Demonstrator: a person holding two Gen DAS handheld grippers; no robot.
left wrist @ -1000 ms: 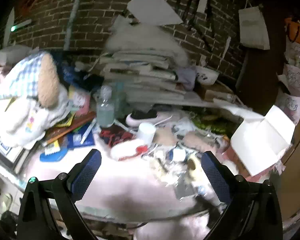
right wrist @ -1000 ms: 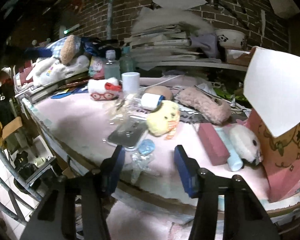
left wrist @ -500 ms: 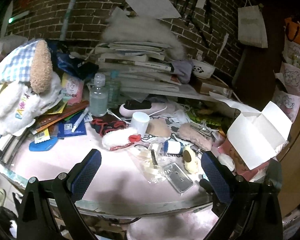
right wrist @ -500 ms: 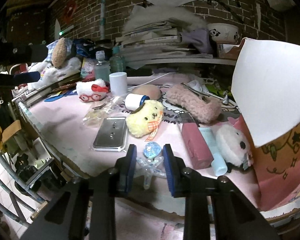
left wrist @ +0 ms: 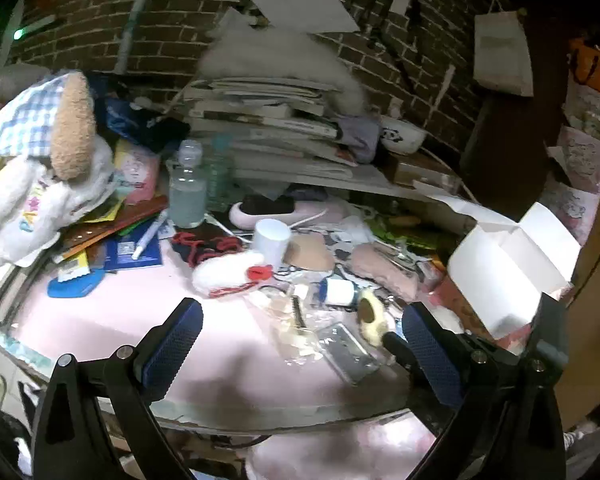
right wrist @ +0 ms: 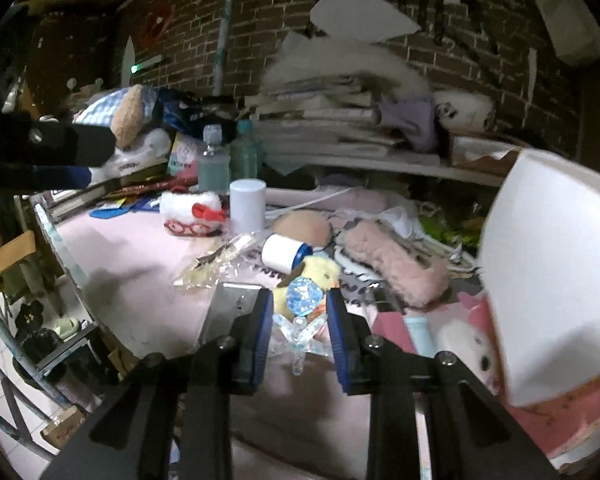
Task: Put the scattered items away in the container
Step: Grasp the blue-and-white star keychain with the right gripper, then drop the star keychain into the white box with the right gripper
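Right gripper [right wrist: 296, 320] has its blue pads clamped on a clear plastic star toy [right wrist: 300, 330] with a sparkly blue ball [right wrist: 305, 294] on top, and the toy sits between the pads near the front edge of the pink table [right wrist: 140, 264]. Can't really tell whether the toy is off the surface or touching it, the frame is a bit soft there. Just behind the grip there's a yellow plush chick [right wrist: 324, 274], and a flat metal tin [right wrist: 230, 308] lies right beside the left pad. A white roll with a blue cap [right wrist: 284, 254] is a little further back, next to a crinkly clear bag [right wrist: 216, 264]. Off to the right side is the container, a pink box [right wrist: 572, 408] with a big white flap [right wrist: 548, 276] standing open, and a white plush toy [right wrist: 470, 350], a pale blue tube [right wrist: 418, 334] and a pink block [right wrist: 392, 328] lie just in front of it. A fuzzy pink pencil case [right wrist: 396, 274] stretches across the table between the chick and the box. Left gripper [left wrist: 300, 344] is spread wide with nothing between its pads, hovering over the near edge of the table, well apart from the clutter. From its camera you can see the same box [left wrist: 504, 276] at the right, plus a white cup [left wrist: 272, 240], a white plush with a red bow [left wrist: 232, 272] and a clear bottle [left wrist: 187, 196] further back, in front of a stack of books [left wrist: 268, 136] by the brick wall.
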